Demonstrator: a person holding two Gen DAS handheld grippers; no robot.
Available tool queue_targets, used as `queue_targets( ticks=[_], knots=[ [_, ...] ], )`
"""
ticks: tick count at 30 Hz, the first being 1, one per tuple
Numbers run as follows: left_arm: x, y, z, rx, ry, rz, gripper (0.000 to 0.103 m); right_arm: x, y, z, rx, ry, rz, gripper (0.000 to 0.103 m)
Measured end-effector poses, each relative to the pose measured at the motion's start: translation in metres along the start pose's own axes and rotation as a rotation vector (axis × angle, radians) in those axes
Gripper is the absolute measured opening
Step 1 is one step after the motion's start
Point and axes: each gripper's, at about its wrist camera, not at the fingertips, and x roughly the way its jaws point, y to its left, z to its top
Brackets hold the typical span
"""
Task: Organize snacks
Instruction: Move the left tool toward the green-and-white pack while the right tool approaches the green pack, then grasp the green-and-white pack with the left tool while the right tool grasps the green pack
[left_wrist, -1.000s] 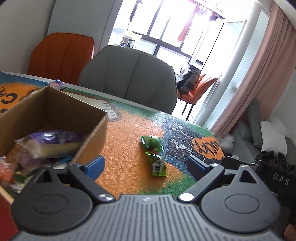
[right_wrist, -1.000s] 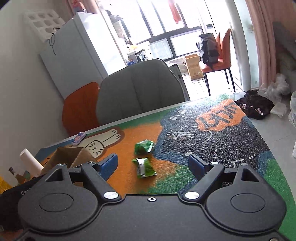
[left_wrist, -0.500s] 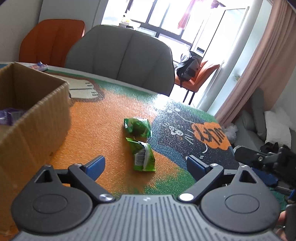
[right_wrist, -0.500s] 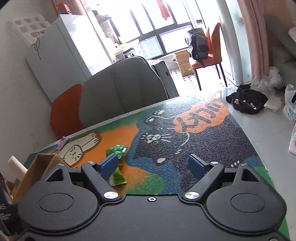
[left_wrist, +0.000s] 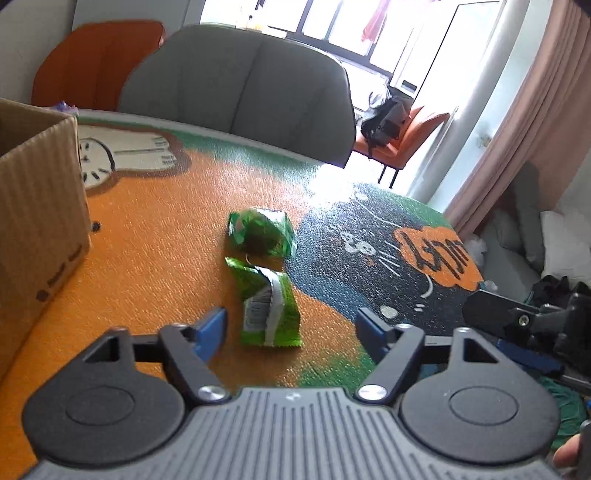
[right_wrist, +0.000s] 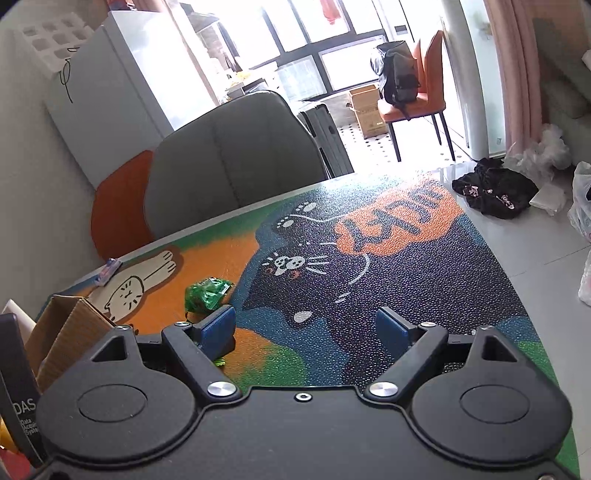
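Snacks: near green packet (left_wrist: 269, 314) lies loose on the surface (left_wrist: 155, 258) between the left claw (left_wrist: 291, 326) pads, jaws just narrowing but not yet touching, likely bound for the cardboard box (left_wrist: 40, 206); right claw (right_wrist: 308, 326) spread, empty, beside second green packet (right_wrist: 207, 293).

Legible text: one label only.
"DAS" in white on the black plastic device body (right_wrist: 16, 391) at left edge, right wrist view; smaller lines beneath unreadable.
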Motion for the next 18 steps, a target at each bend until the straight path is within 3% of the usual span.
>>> queue_targets(
  ticks=[1, 3, 4, 11, 18],
  knots=[
    [0.001, -0.001, 0.0, 0.007, 0.0, 0.008, 0.062, 0.001, 0.0, 0.0, -0.002, 0.002, 0.0, 0.084],
    [0.001, -0.001, 0.0, 0.016, -0.001, 0.027, 0.038, 0.003, 0.001, -0.001, -0.004, 0.006, -0.001, 0.084],
    [0.002, 0.0, 0.001, 0.017, 0.003, 0.035, 0.031, 0.004, 0.001, -0.002, -0.004, 0.009, 0.0, 0.084],
    [-0.006, 0.011, 0.004, -0.014, 0.018, 0.007, 0.03, 0.005, 0.01, -0.002, -0.014, 0.015, 0.003, 0.084],
    [-0.026, 0.023, 0.015, -0.015, -0.03, 0.013, 0.03, 0.01, 0.028, -0.001, -0.038, 0.022, 0.018, 0.084]
  ],
)
